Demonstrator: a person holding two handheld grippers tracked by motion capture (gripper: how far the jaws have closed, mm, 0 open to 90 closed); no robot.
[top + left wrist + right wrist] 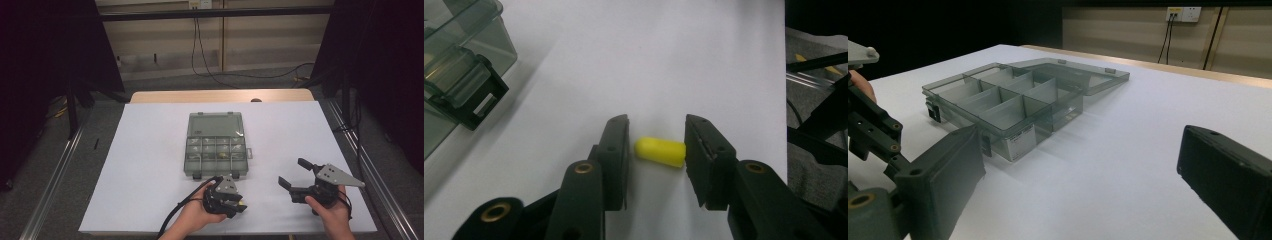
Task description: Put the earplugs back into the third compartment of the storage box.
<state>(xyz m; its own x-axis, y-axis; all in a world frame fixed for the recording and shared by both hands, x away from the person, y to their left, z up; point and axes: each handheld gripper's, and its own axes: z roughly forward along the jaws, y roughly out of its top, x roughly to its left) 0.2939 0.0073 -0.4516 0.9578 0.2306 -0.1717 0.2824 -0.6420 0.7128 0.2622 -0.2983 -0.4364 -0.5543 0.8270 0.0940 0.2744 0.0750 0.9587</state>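
A small yellow capsule-shaped piece (659,151) lies on the white table cover, between the two black jaws of my left gripper (657,120). The right-hand pad (704,160) meets the piece's end, while a thin gap shows at the left-hand pad (616,160), so the jaws stand narrowly open around it. In the high view the left gripper (239,204) points down near the table's front edge, just below the open clear organiser box (192,167). My right gripper (292,171) is held to the right with its jaws wide open and nothing between them.
The organiser box (1013,100) has several small compartments, some holding small parts, and its lid (216,125) lies flat towards the far side. A black latch (476,100) sticks out at its near corner. The white cover (150,165) ends close in front of both hands.
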